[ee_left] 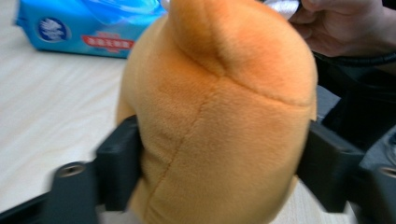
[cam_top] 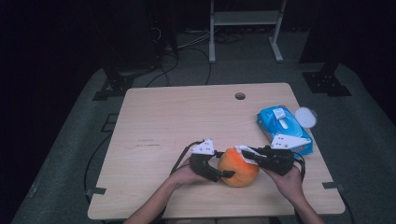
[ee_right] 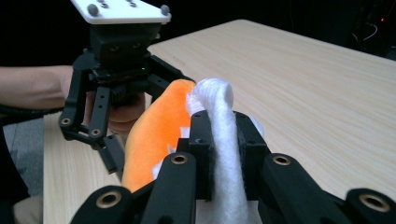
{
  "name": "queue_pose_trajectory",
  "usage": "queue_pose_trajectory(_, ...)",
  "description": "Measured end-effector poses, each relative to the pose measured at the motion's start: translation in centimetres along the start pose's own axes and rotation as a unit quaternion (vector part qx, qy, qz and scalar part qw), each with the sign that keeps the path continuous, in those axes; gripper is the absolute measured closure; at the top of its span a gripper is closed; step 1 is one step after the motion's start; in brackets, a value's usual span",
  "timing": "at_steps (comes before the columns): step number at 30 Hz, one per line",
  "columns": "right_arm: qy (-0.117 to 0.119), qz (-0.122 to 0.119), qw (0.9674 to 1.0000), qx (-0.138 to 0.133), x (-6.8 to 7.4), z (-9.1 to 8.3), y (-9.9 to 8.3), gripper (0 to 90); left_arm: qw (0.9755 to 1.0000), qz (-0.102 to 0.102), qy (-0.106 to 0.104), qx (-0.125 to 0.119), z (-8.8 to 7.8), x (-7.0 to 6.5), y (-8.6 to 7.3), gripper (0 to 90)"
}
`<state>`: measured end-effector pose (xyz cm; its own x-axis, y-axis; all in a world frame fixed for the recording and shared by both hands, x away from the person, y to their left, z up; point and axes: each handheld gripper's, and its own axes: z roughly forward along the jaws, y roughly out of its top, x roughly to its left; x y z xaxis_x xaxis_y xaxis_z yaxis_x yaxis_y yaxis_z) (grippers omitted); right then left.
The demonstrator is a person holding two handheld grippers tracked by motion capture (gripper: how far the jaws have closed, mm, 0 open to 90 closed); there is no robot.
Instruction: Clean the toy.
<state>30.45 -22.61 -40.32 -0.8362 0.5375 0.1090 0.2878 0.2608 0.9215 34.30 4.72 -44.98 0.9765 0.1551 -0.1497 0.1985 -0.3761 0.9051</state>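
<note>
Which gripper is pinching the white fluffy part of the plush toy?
The right gripper: it is shut on the toy's white fluffy part. The left gripper instead squeezes the orange plush body.

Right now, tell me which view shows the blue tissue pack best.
The high view: the whole blue tissue pack lies on the table near its right edge, beyond the orange plush toy. The left gripper view catches just one end behind the toy.

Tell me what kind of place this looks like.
Probably a lab or recording studio, not a home: a lone wooden table on grey floor matting, dark surroundings, cables trailing to equipment stands, and a metal rack behind.
</note>
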Motion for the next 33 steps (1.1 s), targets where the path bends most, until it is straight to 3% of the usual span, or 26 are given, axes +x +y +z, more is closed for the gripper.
queue_pose_trajectory(2,0.000,0.001,1.0000,-0.009,-0.1,0.0,0.4,79.2,0.9998,0.003,0.019,0.001,-0.6,-0.3,0.7,33.5)
queue_pose_trajectory(4,-0.006,-0.003,0.9999,-0.015,-0.2,0.2,1.0,79.2,0.9983,0.023,0.053,0.002,-1.5,-0.5,1.4,35.4)
queue_pose_trajectory(6,-0.006,0.002,0.9997,-0.025,-0.4,0.6,1.5,79.2,0.9957,0.041,0.084,0.001,-2.8,-0.5,2.2,36.5)
queue_pose_trajectory(7,-0.002,0.010,0.9994,-0.034,-0.9,1.3,1.8,79.2,0.9914,0.058,0.117,0.011,-3.8,-0.5,2.9,37.0)
queue_pose_trajectory(8,-0.002,0.010,0.9994,-0.034,-0.9,1.3,1.8,79.2,0.9914,0.058,0.117,0.011,-3.8,-0.5,2.9,37.1)
queue_pose_trajectory(9,0.005,0.021,0.9989,-0.041,-1.4,2.3,2.2,79.2,0.9852,0.073,0.153,0.024,-4.6,-0.5,3.4,37.3)
queue_pose_trajectory(10,0.005,0.021,0.9989,-0.041,-1.4,2.3,2.2,79.2,0.9852,0.073,0.153,0.024,-4.6,-0.5,3.4,37.6)
queue_pose_trajectory(11,0.010,0.031,0.9983,-0.049,-1.8,3.4,2.7,79.2,0.9775,0.088,0.188,0.034,-5.1,-0.3,3.7,38.0)
queue_pose_trajectory(12,0.010,0.031,0.9983,-0.049,-1.8,3.4,2.7,79.2,0.9775,0.088,0.188,0.034,-5.1,-0.3,3.7,38.3)
queue_pose_trajectory(13,0.012,0.040,0.9979,-0.049,-2.4,4.3,3.3,79.1,0.9676,0.097,0.229,0.044,-5.4,0.0,3.7,38.5)
queue_pose_trajectory(14,0.012,0.040,0.9979,-0.049,-2.4,4.3,3.3,79.1,0.9676,0.097,0.229,0.044,-5.4,0.0,3.7,38.5)
queue_pose_trajectory(15,0.009,0.044,0.9982,-0.040,-2.9,5.2,3.6,79.1,0.9558,0.108,0.267,0.059,-5.2,0.2,3.4,38.5)
queue_pose_trajectory(16,0.009,0.044,0.9982,-0.040,-2.9,5.2,3.6,79.1,0.9558,0.108,0.267,0.059,-5.2,0.2,3.4,38.5)
queue_pose_trajectory(17,0.007,0.045,0.9985,-0.032,-3.1,5.7,3.6,79.1,0.9487,0.112,0.287,0.072,-4.8,0.4,3.0,38.5)
queue_pose_trajectory(18,0.005,0.047,0.9987,-0.020,-3.5,6.4,3.4,79.1,0.9468,0.111,0.292,0.078,-4.6,0.5,2.8,38.4)
queue_pose_trajectory(19,0.004,0.049,0.9987,-0.014,-3.6,6.7,3.3,79.1,0.9464,0.107,0.293,0.085,-4.4,0.6,2.5,38.0)
queue_pose_trajectory(20,0.004,0.048,0.9988,-0.008,-3.8,7.0,3.1,79.1,0.9477,0.100,0.288,0.095,-4.1,0.7,2.1,37.3)
queue_pose_trajectory(21,0.008,0.054,0.9985,0.007,-4.1,7.5,2.5,79.1,0.9538,0.090,0.268,0.101,-3.5,0.7,1.2,32.9)
queue_pose_trajectory(22,0.008,0.054,0.9985,0.007,-4.1,7.5,2.5,79.1,0.9538,0.090,0.268,0.101,-3.5,0.7,1.2,30.1)
queue_pose_trajectory(26,0.014,0.062,0.9979,0.015,-4.3,7.0,1.3,78.9,0.9587,0.098,0.239,0.119,-3.3,-0.2,1.5,25.4)
queue_pose_trajectory(28,0.013,0.052,0.9984,0.021,-4.2,6.1,1.1,78.8,0.9592,0.106,0.230,0.125,-3.2,-0.6,1.4,24.3)
queue_pose_trajectory(29,0.011,0.051,0.9984,0.023,-4.2,5.7,1.0,78.7,0.9618,0.107,0.220,0.123,-3.3,-0.8,1.4,24.1)
queue_pose_trajectory(30,0.012,0.048,0.9985,0.024,-4.2,5.3,0.8,78.7,0.9674,0.100,0.202,0.114,-3.4,-0.9,1.5,24.3)
queue_pose_trajectory(31,0.011,0.045,0.9986,0.026,-4.2,4.5,0.5,78.6,0.9711,0.095,0.191,0.108,-3.5,-1.1,1.6,24.8)
queue_pose_trajectory(32,0.011,0.045,0.9986,0.026,-4.2,4.5,0.5,78.6,0.9728,0.094,0.184,0.105,-3.6,-1.2,1.6,24.8)
queue_pose_trajectory(33,0.011,0.044,0.9986,0.026,-4.2,3.7,0.2,78.6,0.9723,0.098,0.182,0.110,-3.6,-1.4,1.7,24.9)
